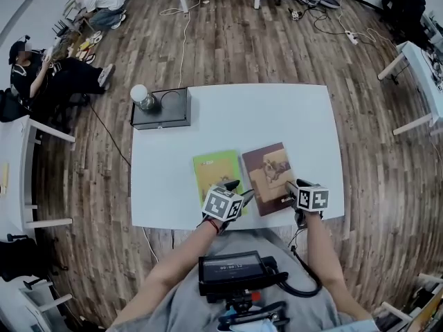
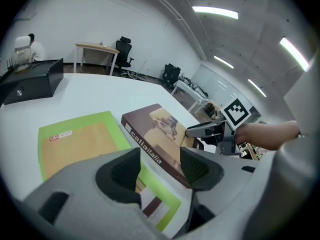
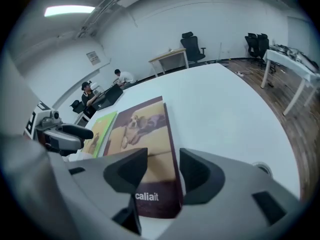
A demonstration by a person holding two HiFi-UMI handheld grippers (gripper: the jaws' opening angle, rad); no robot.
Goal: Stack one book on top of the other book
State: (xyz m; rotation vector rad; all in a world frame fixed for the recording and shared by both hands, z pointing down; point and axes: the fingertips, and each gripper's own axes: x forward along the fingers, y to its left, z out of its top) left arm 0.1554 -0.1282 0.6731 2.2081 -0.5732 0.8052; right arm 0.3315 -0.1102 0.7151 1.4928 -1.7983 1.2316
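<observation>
Green and brown, the two books lie flat side by side on the near part of the white table (image 1: 228,116), unstacked. The green book (image 1: 217,171) is on the left and the brown book (image 1: 271,175), with a dog on its cover, lies just to its right, their long edges meeting or nearly so.

The left gripper (image 1: 239,191) hangs over the green book's near right corner. Its jaws stand apart, with the book's cover showing in the gap and neither pad pressing on it. The right gripper (image 1: 291,189) is at the brown book's near right corner. Its jaws are also wide apart, the book's near end lying between them, ungripped.

At the table's far left corner sits a black box (image 1: 160,109) with a white globe (image 1: 140,94) on it. Beyond the table, at the far left, two people sit low on the wooden floor (image 1: 228,33).
</observation>
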